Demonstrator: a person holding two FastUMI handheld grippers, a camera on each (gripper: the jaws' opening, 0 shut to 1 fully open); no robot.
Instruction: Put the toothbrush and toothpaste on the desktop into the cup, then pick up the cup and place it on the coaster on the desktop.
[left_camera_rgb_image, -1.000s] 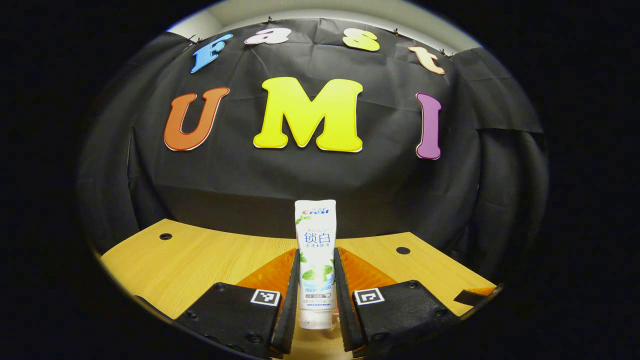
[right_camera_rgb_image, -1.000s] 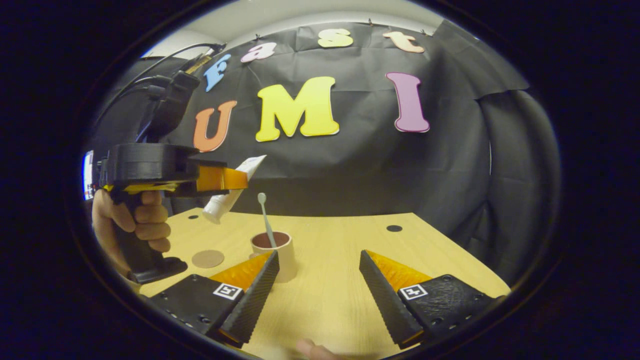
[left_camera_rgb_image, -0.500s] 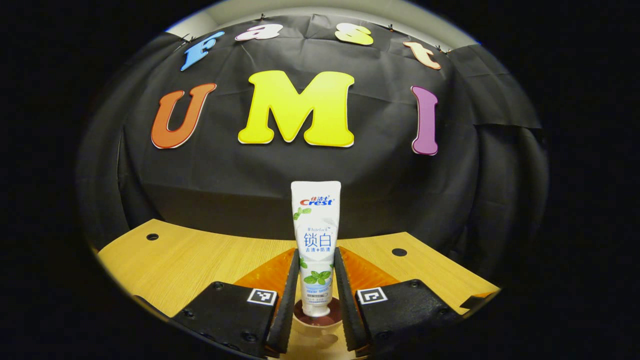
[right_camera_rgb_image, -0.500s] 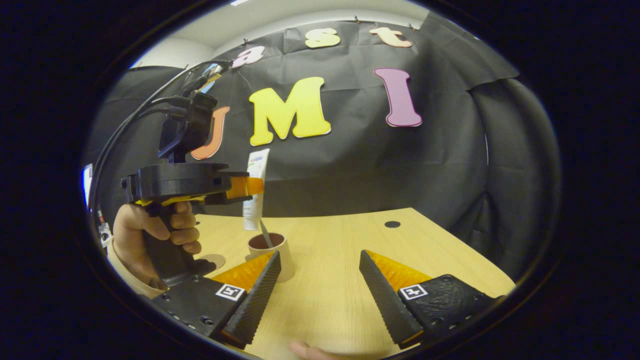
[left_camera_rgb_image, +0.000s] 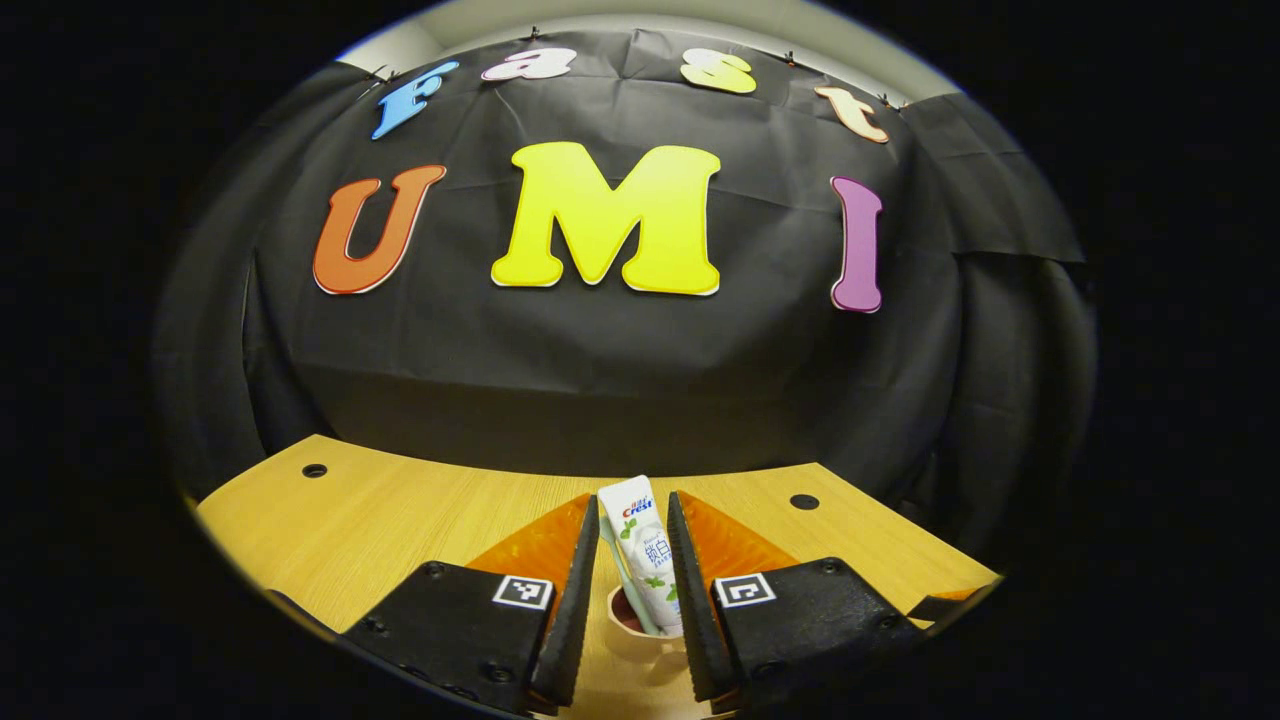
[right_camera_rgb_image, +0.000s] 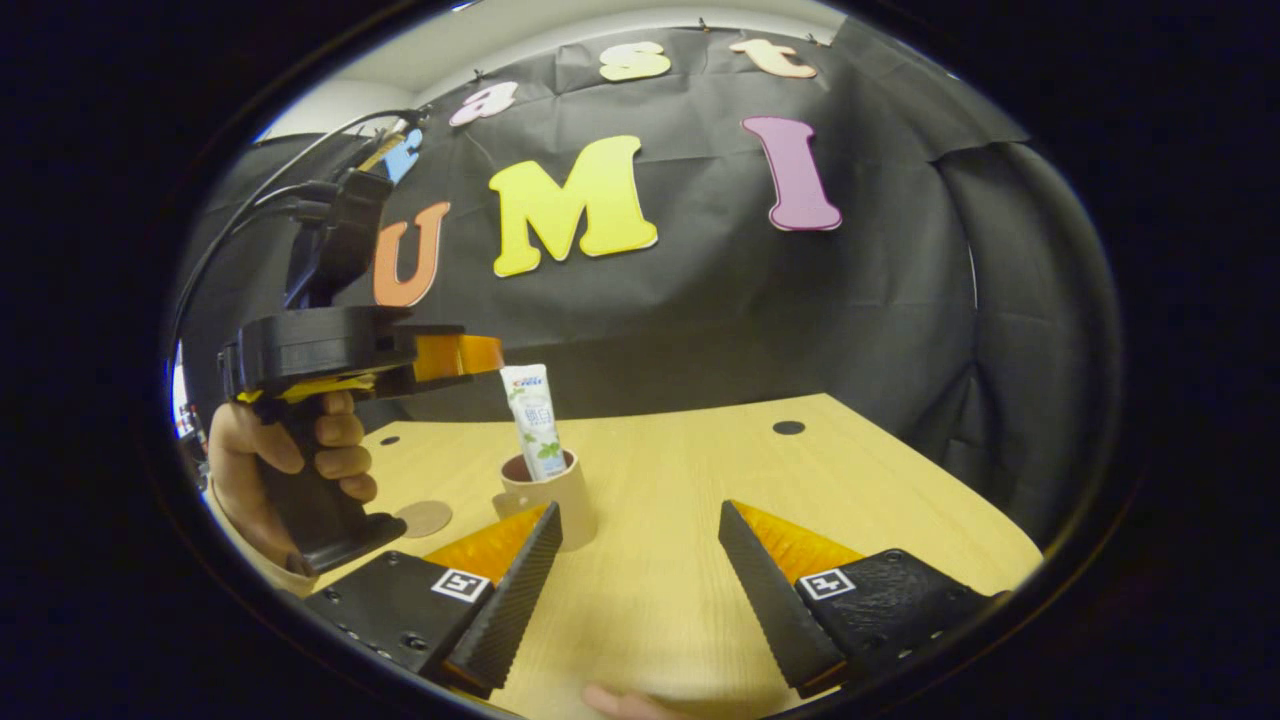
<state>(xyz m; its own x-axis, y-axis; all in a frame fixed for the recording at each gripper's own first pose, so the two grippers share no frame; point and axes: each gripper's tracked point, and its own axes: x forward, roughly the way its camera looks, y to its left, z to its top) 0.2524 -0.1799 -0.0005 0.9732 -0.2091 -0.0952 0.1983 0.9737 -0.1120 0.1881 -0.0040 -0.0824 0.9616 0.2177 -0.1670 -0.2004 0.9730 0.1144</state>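
Observation:
The white toothpaste tube (left_camera_rgb_image: 650, 560) stands cap-down and tilted in the beige cup (left_camera_rgb_image: 632, 640), free of my left gripper (left_camera_rgb_image: 632, 498), whose fingers are narrowly open on either side above it. A thin toothbrush handle (left_camera_rgb_image: 622, 572) leans in the cup beside the tube. In the right gripper view, the cup (right_camera_rgb_image: 552, 508) holds the tube (right_camera_rgb_image: 535, 425) just below and beyond the left gripper (right_camera_rgb_image: 470, 355). The round brown coaster (right_camera_rgb_image: 424, 518) lies left of the cup. My right gripper (right_camera_rgb_image: 638, 508) hovers open to the cup's right, holding nothing.
A hand (right_camera_rgb_image: 300, 450) holds the left gripper's handle above the wooden desktop (right_camera_rgb_image: 680, 560). Small dark holes (right_camera_rgb_image: 788, 428) mark the desktop near its far edge. The black cloth wall closes the back and right side.
The left gripper brought the toothpaste over the cup, turned it upright and let it go. The tube dropped into the cup. The right gripper stayed open, almost still.

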